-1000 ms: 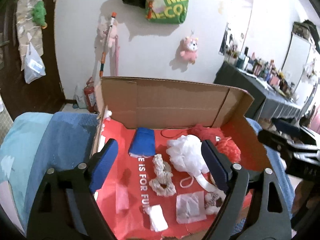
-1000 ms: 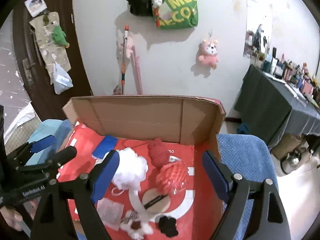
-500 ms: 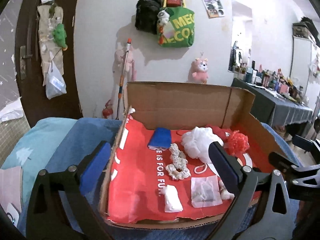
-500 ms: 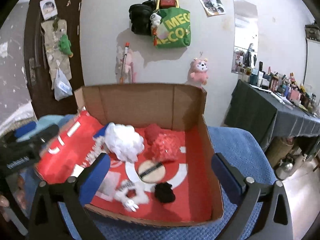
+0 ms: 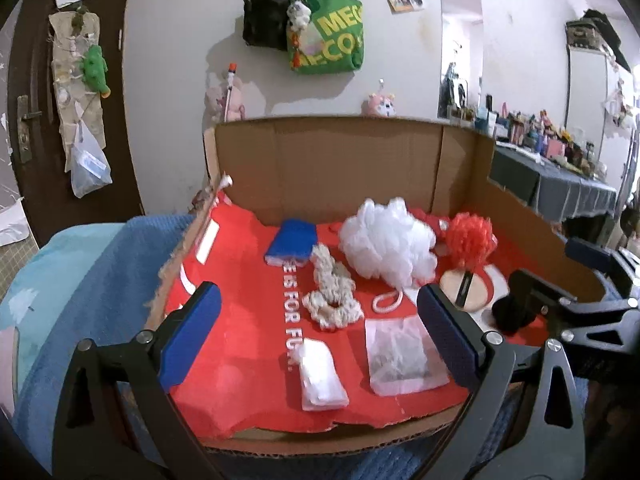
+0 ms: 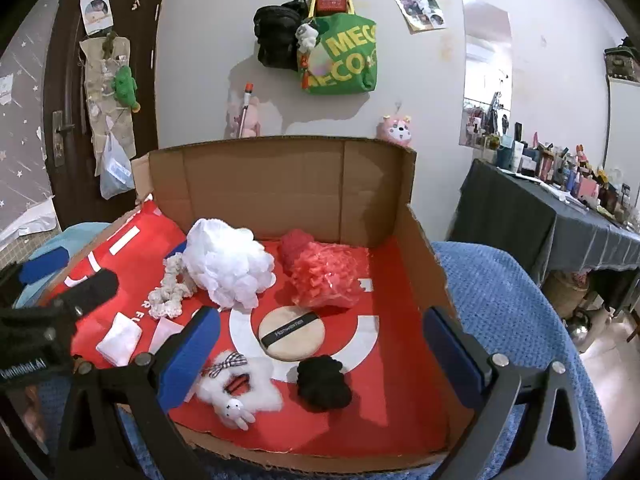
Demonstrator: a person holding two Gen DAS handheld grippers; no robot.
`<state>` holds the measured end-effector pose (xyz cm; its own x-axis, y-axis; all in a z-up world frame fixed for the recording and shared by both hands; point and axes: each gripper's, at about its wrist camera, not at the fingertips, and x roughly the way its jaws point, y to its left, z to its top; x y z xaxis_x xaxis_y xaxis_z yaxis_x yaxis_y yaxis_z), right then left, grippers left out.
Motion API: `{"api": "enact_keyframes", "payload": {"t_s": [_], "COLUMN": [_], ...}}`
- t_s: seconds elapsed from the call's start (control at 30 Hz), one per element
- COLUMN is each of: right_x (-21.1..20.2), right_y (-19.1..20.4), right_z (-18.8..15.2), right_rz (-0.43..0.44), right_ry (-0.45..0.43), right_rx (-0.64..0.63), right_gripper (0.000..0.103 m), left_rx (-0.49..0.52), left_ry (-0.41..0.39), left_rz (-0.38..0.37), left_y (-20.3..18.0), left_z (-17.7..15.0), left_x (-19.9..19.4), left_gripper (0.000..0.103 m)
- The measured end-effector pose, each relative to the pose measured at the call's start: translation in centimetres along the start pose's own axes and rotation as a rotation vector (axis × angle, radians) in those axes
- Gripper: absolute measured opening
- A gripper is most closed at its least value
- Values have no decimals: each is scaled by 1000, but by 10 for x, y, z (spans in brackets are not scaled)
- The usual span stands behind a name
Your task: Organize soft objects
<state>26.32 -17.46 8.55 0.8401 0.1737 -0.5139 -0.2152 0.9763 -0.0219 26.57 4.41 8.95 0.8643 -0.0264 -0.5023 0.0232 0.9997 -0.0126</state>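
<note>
Currently in cardboard box, centre: white bath pouf, resting beside red pouf. Prob. v. light, squashy mesh, springs back; take hold at dense middle or cord loop. Left gripper & right gripper: both spread wide, empty.

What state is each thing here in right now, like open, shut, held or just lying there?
Left gripper: open, empty.
Right gripper: open, empty.
Brown cardboard box: open-topped, back wall upright.
White mesh bath pouf: lying loose, unheld.
Red mesh bath pouf: lying loose beside the white one.
Round beige powder puff: lying flat.
Black fuzzy scrunchie: lying loose.
Cream knitted scrunchie: lying loose.
</note>
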Motion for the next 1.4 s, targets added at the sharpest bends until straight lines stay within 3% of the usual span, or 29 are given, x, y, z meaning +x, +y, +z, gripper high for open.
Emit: {"api": "enact_keyframes", "payload": {"t_s": [0.77, 1.4], "right_x": [10, 12], "right_y": [-1, 2], "right_z": [-14, -15], "right_rz": [-12, -27], "right_ry": [57, 62], "right_rx": [2, -7], "right_gripper": [103, 103], "left_rx": [10, 9], "left_ry": [92, 108], "left_rz": [13, 16], "left_y": [-1, -1], "left_z": [-11, -11], "left_x": [19, 24], "left_gripper": [100, 100]}}
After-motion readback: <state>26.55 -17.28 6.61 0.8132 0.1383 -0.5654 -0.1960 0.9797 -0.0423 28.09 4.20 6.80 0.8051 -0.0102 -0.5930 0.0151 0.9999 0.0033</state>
